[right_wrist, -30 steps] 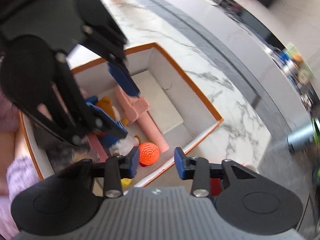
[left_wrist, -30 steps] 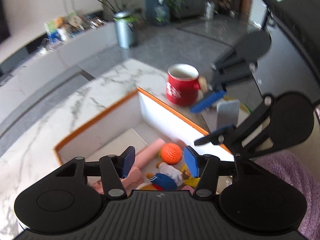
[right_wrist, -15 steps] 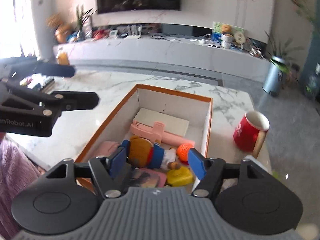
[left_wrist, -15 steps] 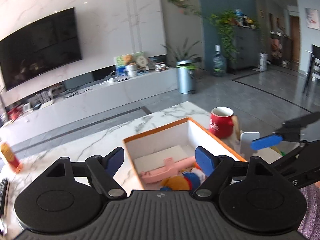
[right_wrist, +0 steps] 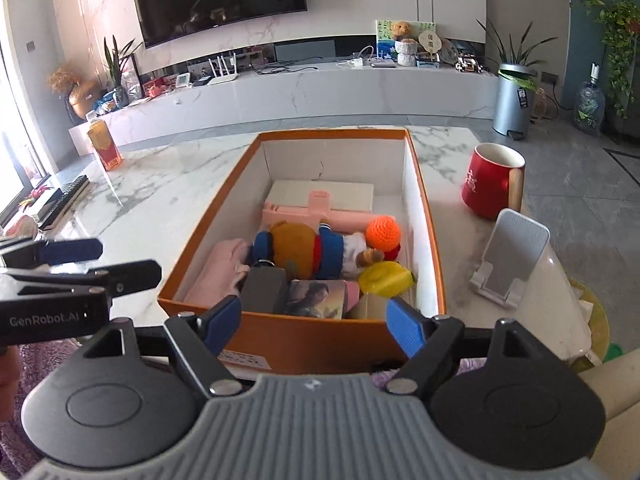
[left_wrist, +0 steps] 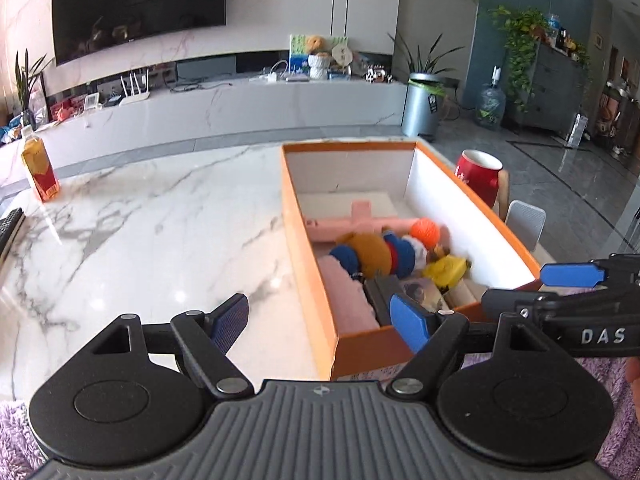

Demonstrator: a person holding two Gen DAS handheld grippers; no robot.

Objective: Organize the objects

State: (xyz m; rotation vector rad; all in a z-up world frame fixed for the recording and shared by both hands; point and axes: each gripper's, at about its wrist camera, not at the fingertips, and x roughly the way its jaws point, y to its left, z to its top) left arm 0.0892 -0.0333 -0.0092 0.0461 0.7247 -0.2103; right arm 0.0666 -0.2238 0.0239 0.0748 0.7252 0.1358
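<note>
Right wrist view, orange box lengthwise away, plush toy crosswise

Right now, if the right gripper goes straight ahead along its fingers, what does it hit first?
Probably the near wall of the orange box: the open right gripper sits just in front of it, roughly level with the rim. Height is unclear; slightly higher, it clears the wall and meets the dark block inside.

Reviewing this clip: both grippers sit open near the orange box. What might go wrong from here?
The red mug and white phone stand stand close beside the orange box, so a swing by the right gripper may knock them. The plush doll lies piled over other items; grabbing it might drag the orange ball along.
</note>
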